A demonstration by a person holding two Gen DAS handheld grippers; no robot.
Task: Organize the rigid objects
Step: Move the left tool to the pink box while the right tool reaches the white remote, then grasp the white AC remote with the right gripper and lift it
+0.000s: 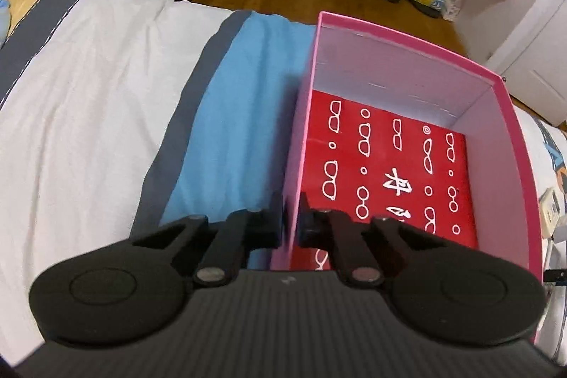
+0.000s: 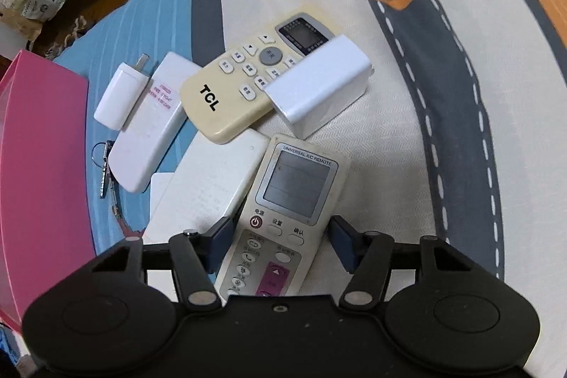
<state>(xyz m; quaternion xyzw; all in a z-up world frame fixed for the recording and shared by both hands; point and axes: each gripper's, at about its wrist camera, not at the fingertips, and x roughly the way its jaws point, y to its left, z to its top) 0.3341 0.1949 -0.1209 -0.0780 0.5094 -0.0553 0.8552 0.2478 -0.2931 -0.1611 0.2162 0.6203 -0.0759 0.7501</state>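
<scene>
Black fingers of the left gripper pinch the near left wall of the pink box, one finger outside, one inside, closed tight on the cardboard. Box sits on the bed, steadied by that grip, I judge. Inside it: only a red sheet printed with white glasses lying flat on the bottom; none of the loose items are in yet.

Right gripper points down over the universal A/C remote. Its fingers stand at middling width either side of the remote's body. The left finger looks close against the edge; the right one shows a sliver of gap, though the fisheye makes that hard to call. Not a firm grip yet, as far as I can see.

Pile beside the box, all on the bed:
- TCL remote, with a white charger block lying across it
- small white plug adapter on a white remote lying face down
- keys just beside the box wall
- white flat box under the universal remote

Progress: barely begun. Every rigid item is left to move.
</scene>
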